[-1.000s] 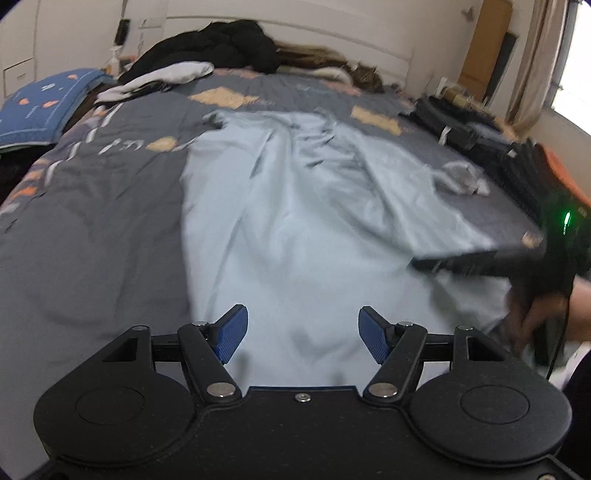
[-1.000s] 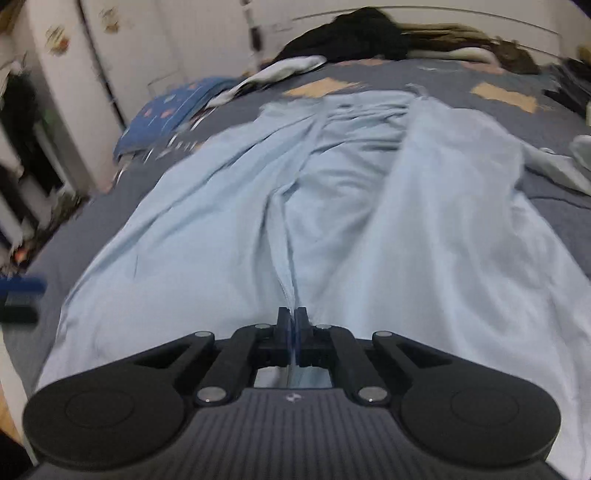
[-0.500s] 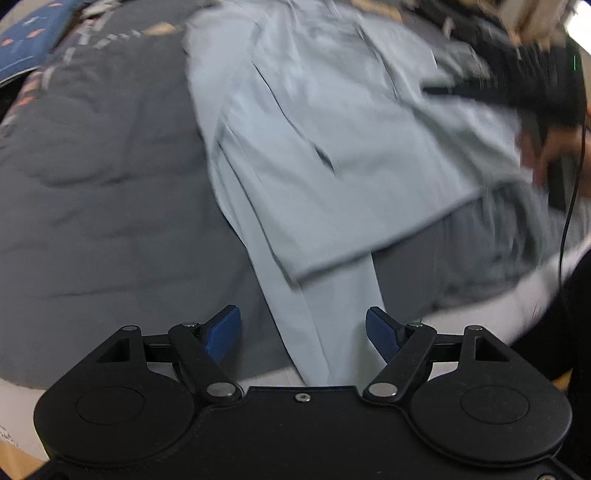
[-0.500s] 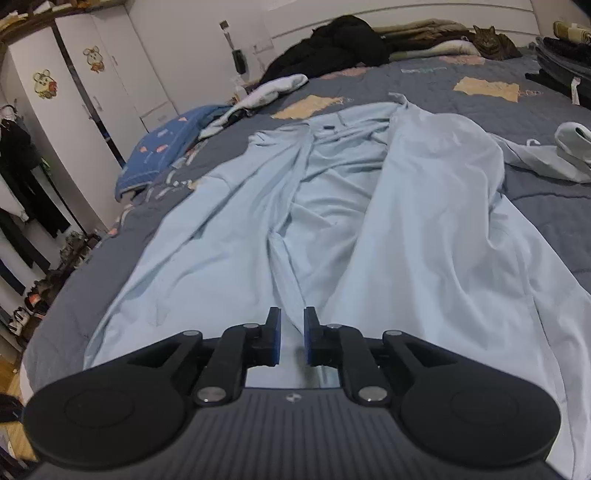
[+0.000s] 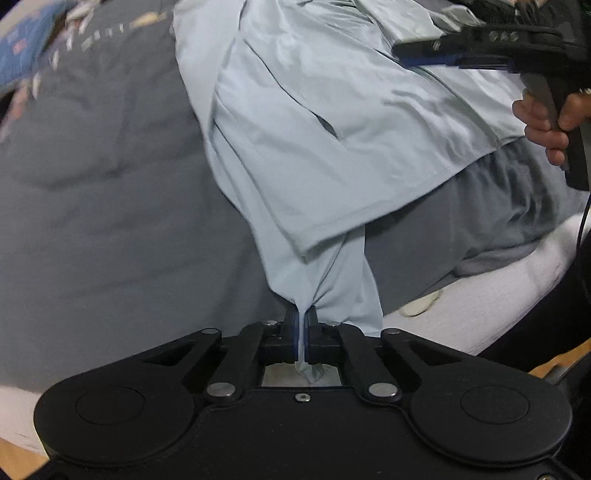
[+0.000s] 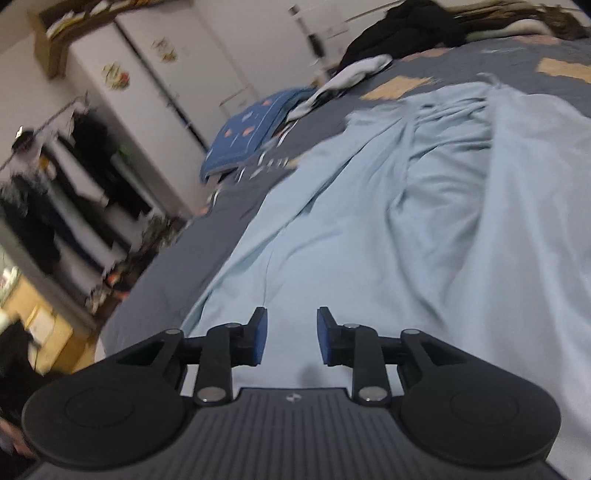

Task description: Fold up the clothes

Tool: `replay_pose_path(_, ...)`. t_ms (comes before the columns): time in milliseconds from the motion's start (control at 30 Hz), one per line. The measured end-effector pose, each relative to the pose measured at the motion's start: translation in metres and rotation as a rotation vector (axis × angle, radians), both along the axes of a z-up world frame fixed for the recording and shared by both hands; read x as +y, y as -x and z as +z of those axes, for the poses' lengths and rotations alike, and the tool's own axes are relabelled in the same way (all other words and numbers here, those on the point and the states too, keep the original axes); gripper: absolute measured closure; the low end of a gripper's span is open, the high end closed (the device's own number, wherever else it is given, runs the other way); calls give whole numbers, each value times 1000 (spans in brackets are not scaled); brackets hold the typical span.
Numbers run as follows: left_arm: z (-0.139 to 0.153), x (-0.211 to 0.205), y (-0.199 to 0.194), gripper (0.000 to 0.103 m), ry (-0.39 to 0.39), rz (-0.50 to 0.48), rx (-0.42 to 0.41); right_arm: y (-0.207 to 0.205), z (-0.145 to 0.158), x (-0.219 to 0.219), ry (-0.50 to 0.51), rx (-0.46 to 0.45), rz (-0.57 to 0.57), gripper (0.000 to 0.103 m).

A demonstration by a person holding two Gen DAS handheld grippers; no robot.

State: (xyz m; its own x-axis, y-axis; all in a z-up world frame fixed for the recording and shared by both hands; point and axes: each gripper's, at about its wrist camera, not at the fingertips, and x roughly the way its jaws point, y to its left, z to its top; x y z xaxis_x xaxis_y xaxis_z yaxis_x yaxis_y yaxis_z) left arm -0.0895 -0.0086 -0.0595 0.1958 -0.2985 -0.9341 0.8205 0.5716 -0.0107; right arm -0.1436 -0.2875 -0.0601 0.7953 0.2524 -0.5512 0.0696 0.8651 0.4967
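On grey quilted bed (image 5: 92, 206) | pale blue cotton garment (image 5: 332, 122) spread out | my left claw (image 5: 303, 334) pinching its bunched corner, likely for folding | my right claw (image 6: 287, 338) parted, empty, above cloth

A home bedroom is being shown. Most of both views is being taken up by a bed (image 6: 207, 236) covered with a grey quilt (image 5: 92, 192) bearing orange patches. A dark heap of clothes (image 6: 402, 29) is being kept at its far end, beside a blue patterned cushion (image 6: 247, 136). White wardrobe doors (image 6: 155, 85) decorated with stickers are being seen along the wall, and dark garments (image 6: 88, 147) are being hung on an open rail next to them. A light blue garment (image 6: 424, 221) is being spread across the bed.
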Motion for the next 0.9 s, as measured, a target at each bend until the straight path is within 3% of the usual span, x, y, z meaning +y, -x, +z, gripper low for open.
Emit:
replay_pose_path(100,28,7,-12,101,-85,-14,-112,-4,-10,6,16,50,22,74)
replay_pose_path(233,69,33,-49,101,-260,0,-293,-7,-24,14,58,115,43,74)
replay_pose_path(367,105,68,-103,101,-458,81,-489,-8,-26,14,48,130,51,72)
replay_pose_path(433,124,81,-133,101,-549,139,-624,-8,-26,12,33,131,44,72)
replay_pose_path(500,145,93,-163,101,-584,209,-748,-9,-27,11,21,131,43,72)
replay_pose_path(600,170,100,-195,101,-548,322,-880,-14,-28,13,-12,127,50,71)
replay_pose_path(633,172,101,-203,99,-540,350,-894,-15,-28,13,-23,125,54,70)
replay_pose_path(733,147,103,-223,94,-595,367,-769,-19,-30,15,-27,128,63,70)
replay_pose_path(800,122,105,-226,81,-625,361,-676,-19,-30,14,-30,128,66,70)
replay_pose_path(833,116,104,-222,72,-600,363,-642,-19,-30,13,-34,129,66,70)
replay_pose_path(900,111,101,-203,67,-490,376,-595,-18,-28,11,-42,130,64,70)
